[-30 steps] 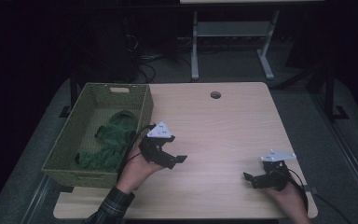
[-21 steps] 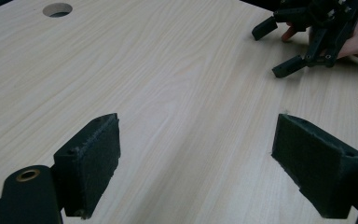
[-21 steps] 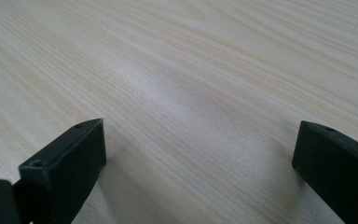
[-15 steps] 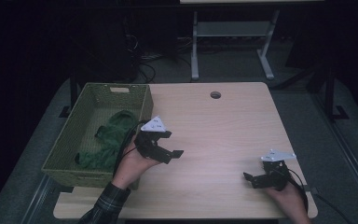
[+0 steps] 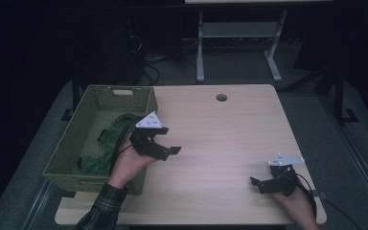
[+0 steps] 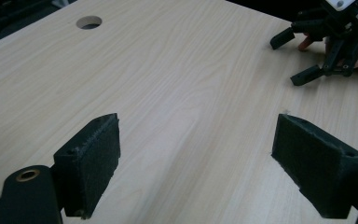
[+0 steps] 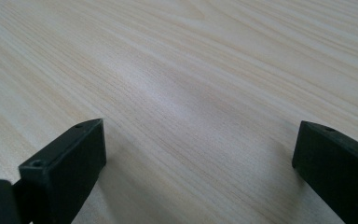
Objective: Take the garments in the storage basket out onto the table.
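Nearest the person, the right gripper (image 5: 263,184) sits low at the near right corner of the table (image 5: 220,139), its jaws spread wide with nothing between them; its own view shows bare wood grain under the 2 black pads. The right hand (image 5: 294,203) rests behind it at the table edge.

Farther in and to the left, the left gripper (image 5: 165,147) hangs just right of the green basket (image 5: 69,146), held by the left hand (image 5: 129,165) whose plaid sleeve (image 5: 103,211) comes in from the near edge. Its jaws are also wide and empty, pointing right across the bare wood toward the other gripper. A dark cable trails from it back over the basket rim.

The green cloth (image 5: 108,143) lies crumpled inside the basket, against its right wall, close behind the left gripper but apart from it.

Farthest off, a round cable hole (image 5: 221,97) sits near the far edge of the table.

As for risks, I judge the trailing cable the main one: draped over the rim, it could snag the weave or catch the cloth and drag it if the left hand swings away. If the left gripper goes back for the cloth, a shallow pinch may take only a loose fold and let it slip, and the light basket could shift when the jaw knocks its wall.
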{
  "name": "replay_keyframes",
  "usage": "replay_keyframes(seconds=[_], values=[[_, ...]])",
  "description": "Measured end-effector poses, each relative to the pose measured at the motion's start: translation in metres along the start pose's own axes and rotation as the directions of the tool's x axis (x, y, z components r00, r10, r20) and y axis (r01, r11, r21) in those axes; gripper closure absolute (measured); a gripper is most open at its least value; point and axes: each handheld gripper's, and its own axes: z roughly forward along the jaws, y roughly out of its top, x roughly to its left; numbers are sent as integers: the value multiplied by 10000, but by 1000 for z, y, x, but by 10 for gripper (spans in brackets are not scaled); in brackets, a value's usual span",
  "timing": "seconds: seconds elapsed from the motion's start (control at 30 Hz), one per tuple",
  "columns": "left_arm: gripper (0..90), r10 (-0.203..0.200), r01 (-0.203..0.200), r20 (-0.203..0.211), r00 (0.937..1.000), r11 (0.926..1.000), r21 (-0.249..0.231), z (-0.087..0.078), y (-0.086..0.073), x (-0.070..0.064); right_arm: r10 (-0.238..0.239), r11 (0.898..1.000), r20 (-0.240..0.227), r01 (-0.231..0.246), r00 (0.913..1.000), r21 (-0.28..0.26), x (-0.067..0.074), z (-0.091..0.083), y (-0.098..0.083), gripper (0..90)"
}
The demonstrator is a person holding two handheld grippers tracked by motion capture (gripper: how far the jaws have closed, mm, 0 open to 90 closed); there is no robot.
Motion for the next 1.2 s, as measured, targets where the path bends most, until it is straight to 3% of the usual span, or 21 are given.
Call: replay_keyframes(seconds=[0.17, 0.27, 0.33, 0.37, 0.53, 0.67, 0.83, 0.93, 1.1, 1.2], values=[[146, 72, -71, -117, 9999, 9999, 84, -5, -1, 7, -7, 10000, -3, 7, 10000, -1, 0, 0, 0, 24], [146, 320, -305, -311, 9990, 9984, 485, -9, 0, 11, 3, 10000, -2, -3, 10000, -5, 0, 0, 0, 24], [146, 279, -264, -400, 9988, 9989, 383, -14, 0, 15, -1, 10000, -2, 1, 10000, -4, 0, 0, 0, 24], [146, 74, -60, -498, 9987, 9996, 276, -18, -1, 19, 3, 10000, -3, -3, 10000, -2, 0, 0, 0, 24], [146, 103, -77, -746, 9972, 9994, 352, -27, -5, 26, 2, 10000, -3, -2, 10000, -2, 0, 0, 0, 24], [146, 176, -108, -1175, 9929, 9982, 586, -33, -9, 33, -4, 10000, 0, 4, 10000, -1, 0, 0, 0, 24], [146, 42, 39, -1390, 9903, 9983, 581, -39, -14, 39, -2, 10000, -3, 2, 10000, 0, 0, 0, 0, 24], [146, -22, 137, -1705, 9854, 9977, 666, -45, -18, 43, 0, 10000, -2, 0, 10000, -1, 0, 0, 0, 24], [147, -88, 227, -1823, 9832, 9970, 743, -49, -21, 46, -2, 10000, -1, 2, 10000, 0, 0, 0, 0, 24], [146, -233, 391, -2034, 9788, 9965, 736, -54, -25, 51, 3, 10000, -2, -3, 10000, 1, 0, 0, 0, 24]])
